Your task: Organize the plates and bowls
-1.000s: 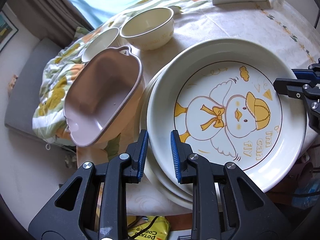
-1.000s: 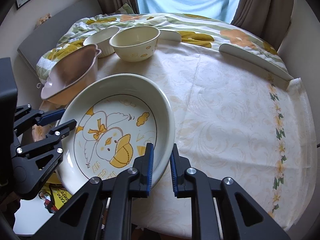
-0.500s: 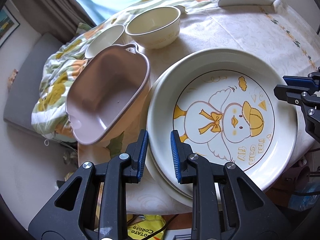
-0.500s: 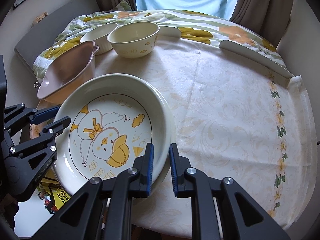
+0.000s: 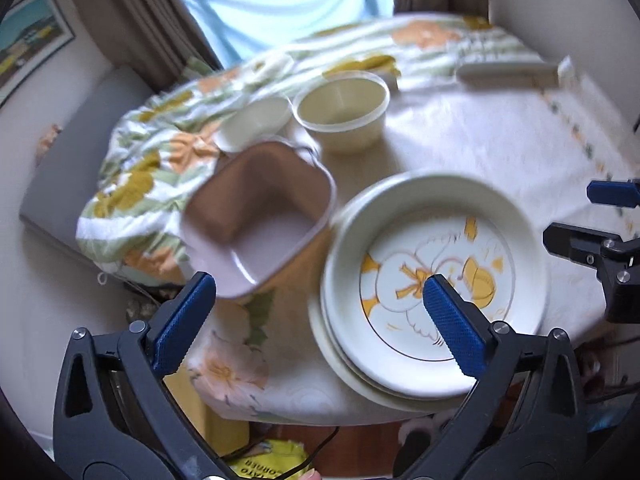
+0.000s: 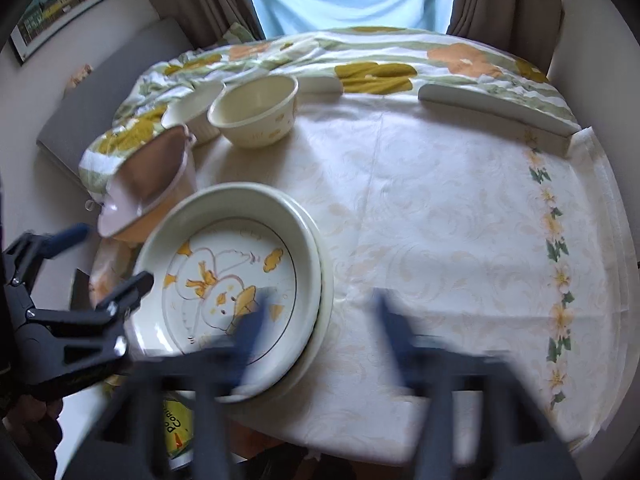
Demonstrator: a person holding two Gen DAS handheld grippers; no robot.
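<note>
With both my left hand-held gripper (image 5: 316,308) and right hand-held gripper (image 6: 320,320) spread and empty, I fear the plates (image 5: 436,280) overhanging the bench (image 6: 440,220) edge could tip.

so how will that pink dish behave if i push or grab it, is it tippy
Probably tippy: the pink dish already sits tilted, leaning beside the duck plate near the table's edge, so a push could slide it off. It looks stiff and glossy, so likely slippery in the pads and breakable if dropped. Its small handle may offer a surer grip.
</note>
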